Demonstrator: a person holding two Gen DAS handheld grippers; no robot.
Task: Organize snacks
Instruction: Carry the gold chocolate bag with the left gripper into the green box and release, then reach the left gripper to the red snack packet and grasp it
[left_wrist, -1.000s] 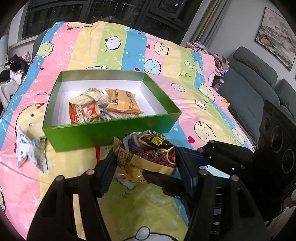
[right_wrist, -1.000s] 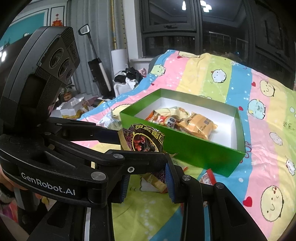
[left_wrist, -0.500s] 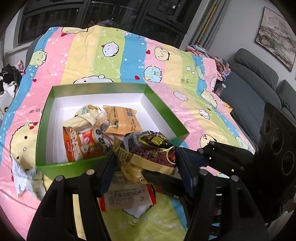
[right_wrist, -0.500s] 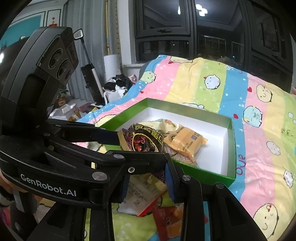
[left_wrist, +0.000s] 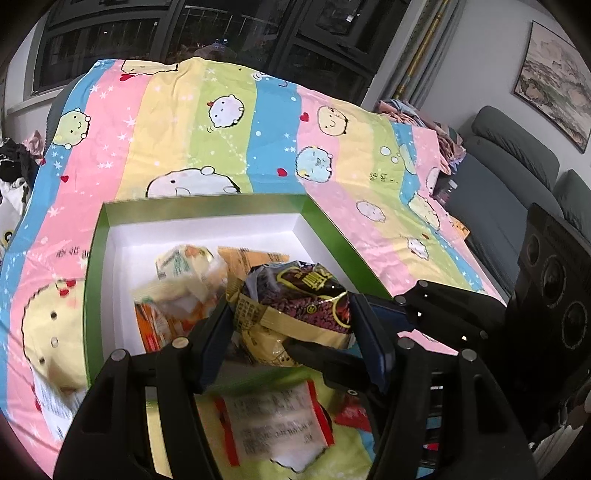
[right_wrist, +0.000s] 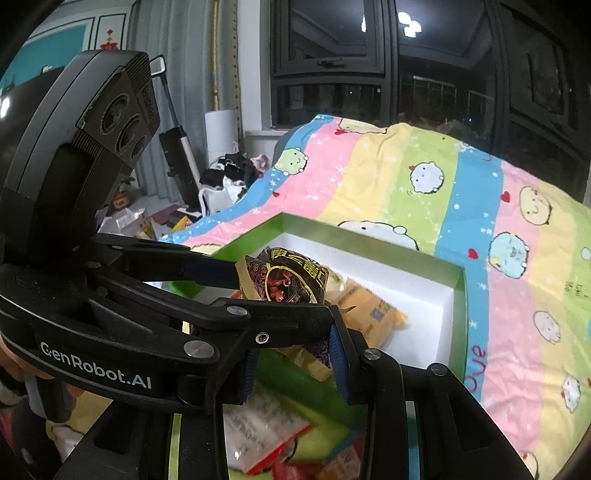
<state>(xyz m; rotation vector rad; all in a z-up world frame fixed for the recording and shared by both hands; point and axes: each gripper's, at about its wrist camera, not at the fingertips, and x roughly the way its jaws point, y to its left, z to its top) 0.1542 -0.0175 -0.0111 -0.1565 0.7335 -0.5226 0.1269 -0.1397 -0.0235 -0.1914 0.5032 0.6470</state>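
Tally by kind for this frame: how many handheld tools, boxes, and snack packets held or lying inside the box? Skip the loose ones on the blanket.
Tools: 2, left tool and right tool
Green box: 1
Dark purple packet, held over the box: 1
Packets in the box: 3, tan packet, pale yellow packet, orange-red packet, all blurred
Total: 7

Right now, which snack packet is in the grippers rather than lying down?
The dark purple-and-gold packet, held between the left gripper and right gripper; the others lie in the green box.
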